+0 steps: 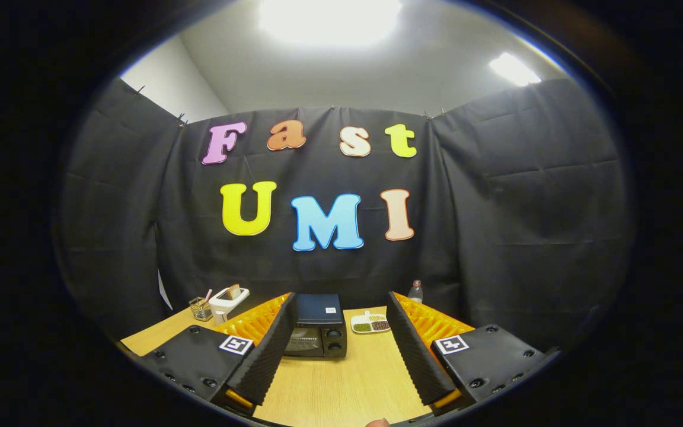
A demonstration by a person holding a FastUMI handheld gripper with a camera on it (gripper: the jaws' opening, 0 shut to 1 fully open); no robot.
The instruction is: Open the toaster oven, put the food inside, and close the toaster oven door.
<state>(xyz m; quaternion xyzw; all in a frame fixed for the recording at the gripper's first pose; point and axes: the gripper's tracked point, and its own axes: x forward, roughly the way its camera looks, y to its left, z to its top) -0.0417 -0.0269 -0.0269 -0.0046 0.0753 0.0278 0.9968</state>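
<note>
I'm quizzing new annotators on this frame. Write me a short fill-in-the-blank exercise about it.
1. The gripper has its fingers spread ____, with nothing between them.
2. The toaster oven stands beyond the fingers with its door ____.
3. The divided dish of food sits on the wooden ____ beside the oven.
4. The white toaster holds a slice of ____.

Missing words: open; closed; table; bread

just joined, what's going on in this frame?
The handheld claw is open and empty, hanging above the wooden table and aimed at the toaster oven. The oven sits beyond the fingers with its door shut. A food tray lies just beside it, untouched. A white toaster and a bottle stand farther back.
</note>
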